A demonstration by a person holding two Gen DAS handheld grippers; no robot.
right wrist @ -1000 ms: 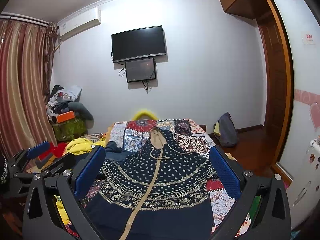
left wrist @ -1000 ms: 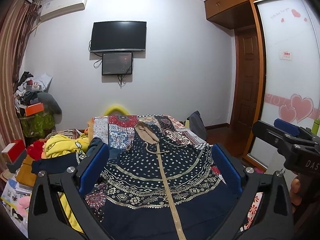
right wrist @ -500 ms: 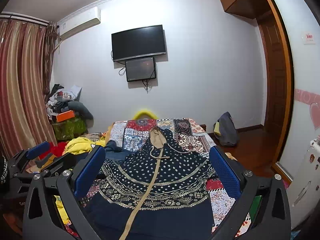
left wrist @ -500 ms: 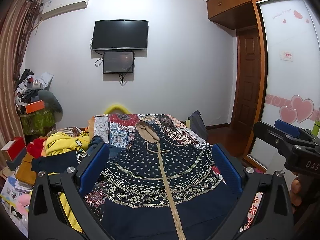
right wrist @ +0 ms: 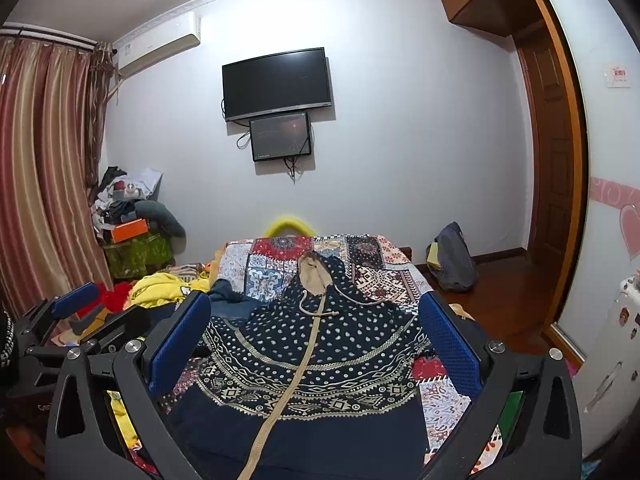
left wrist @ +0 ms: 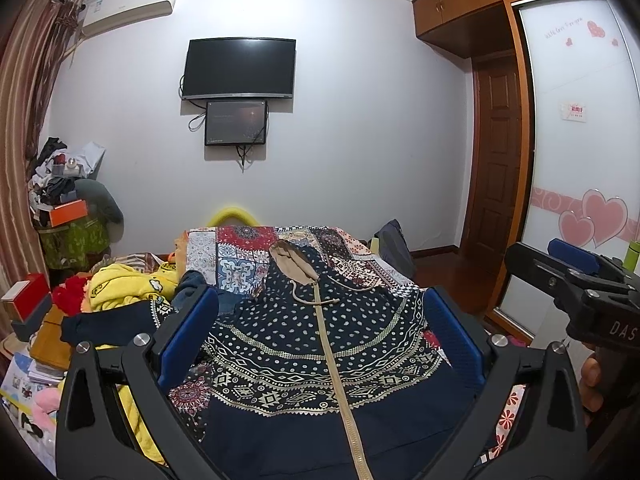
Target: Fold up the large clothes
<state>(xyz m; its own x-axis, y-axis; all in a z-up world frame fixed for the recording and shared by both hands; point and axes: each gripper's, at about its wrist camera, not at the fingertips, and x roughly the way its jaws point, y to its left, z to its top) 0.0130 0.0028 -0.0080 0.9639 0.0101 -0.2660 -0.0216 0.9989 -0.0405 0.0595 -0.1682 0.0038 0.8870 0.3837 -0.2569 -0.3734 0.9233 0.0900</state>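
A home bedroom: quilted bed (left wrist: pixel 248 256), wall television (left wrist: pixel 240 68), curtains (right wrist: pixel 44 168), wardrobe (left wrist: pixel 576 160).

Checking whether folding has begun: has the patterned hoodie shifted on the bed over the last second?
No. The hoodie lies flat as before, its tan hood over the same quilt patches. Both grippers hang open above it.

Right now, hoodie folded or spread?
Spread. The hoodie lies flat on the bed, zipper straight, hood laid out at the far end.
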